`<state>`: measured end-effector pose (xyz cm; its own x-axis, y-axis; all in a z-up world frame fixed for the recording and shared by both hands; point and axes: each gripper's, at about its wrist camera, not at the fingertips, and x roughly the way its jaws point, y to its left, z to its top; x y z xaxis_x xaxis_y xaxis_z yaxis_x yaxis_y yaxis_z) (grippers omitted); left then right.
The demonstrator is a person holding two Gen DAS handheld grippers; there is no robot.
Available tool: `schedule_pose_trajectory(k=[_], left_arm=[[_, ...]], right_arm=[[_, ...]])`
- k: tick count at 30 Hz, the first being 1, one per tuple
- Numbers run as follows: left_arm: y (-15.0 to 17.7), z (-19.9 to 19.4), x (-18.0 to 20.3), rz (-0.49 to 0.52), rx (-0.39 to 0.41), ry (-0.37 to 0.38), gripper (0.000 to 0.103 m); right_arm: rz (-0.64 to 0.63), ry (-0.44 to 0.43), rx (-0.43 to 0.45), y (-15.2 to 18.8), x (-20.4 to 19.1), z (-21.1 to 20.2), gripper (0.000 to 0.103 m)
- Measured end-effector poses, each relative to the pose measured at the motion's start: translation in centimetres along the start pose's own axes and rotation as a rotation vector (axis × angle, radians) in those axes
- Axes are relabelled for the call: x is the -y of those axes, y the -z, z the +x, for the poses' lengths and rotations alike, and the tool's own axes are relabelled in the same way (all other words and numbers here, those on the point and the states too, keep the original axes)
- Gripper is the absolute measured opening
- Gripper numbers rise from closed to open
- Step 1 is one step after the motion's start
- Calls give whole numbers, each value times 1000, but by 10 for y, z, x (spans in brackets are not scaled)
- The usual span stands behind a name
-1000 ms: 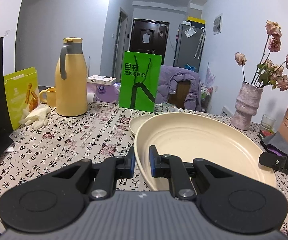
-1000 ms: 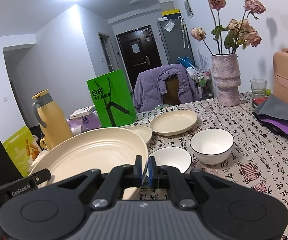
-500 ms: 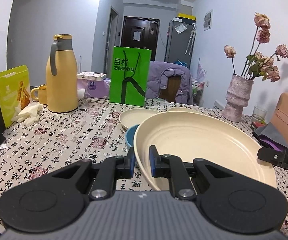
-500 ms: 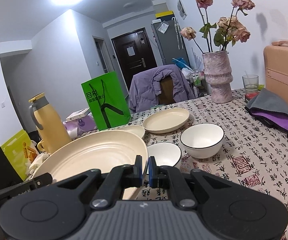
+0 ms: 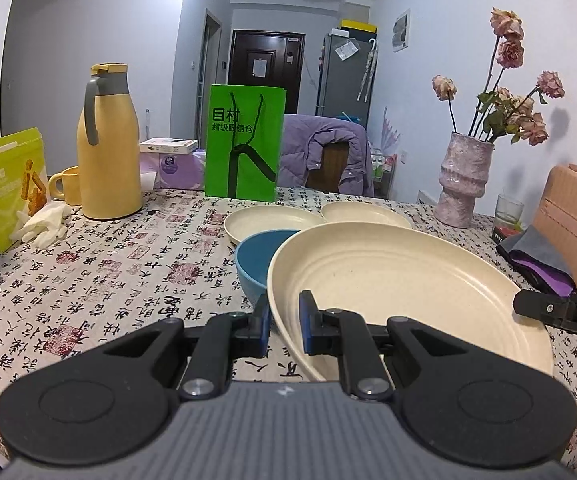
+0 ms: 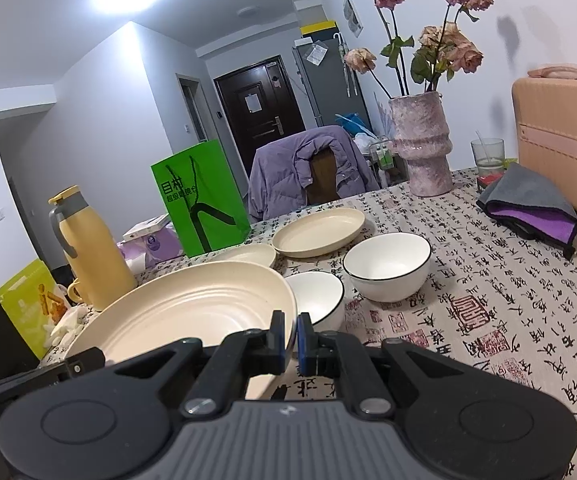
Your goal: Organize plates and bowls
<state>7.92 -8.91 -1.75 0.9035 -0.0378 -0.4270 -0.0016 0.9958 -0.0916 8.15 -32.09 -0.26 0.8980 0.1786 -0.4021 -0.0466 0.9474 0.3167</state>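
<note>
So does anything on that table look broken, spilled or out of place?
Nothing looks broken or spilled. The one odd sight is the big cream plate, tilted and pinched at opposite rims by the left gripper and right gripper. The blue bowl sits partly hidden behind it, and white gloves lie crumpled by the yellow jug.

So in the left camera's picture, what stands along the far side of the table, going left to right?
Yellow-green snack box → yellow mug → yellow thermos jug → purple tissue box → green paper bag → pink vase of dried roses → drinking glass → pink case.
</note>
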Motion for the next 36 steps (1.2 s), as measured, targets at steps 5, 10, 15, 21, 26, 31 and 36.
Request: schedule_pose_trajectory(k=[5,10,15,21,26,31,36], left_arm=[[3,0,1,7,-2,2,14],[7,-1,3,20,7,2,14],[10,-3,4,31,12,7,14],[16,-3,6,41,10,8,14],[19,-3,7,45,9,15,14],[21,-2,6,46,5,18,14],[24,0,6,46,-2,20,14]], right_arm=[[2,-1,-1,5,4,0,6],[2,-3,7,10,7,0,6],[7,-10,13,15,11,-2,6],[12,-7,15,22,14,-3,6],[7,3,31,28,14,-4,6],[5,7,33,32,15,-3,6],[7,10,26,35,16,-2,6]])
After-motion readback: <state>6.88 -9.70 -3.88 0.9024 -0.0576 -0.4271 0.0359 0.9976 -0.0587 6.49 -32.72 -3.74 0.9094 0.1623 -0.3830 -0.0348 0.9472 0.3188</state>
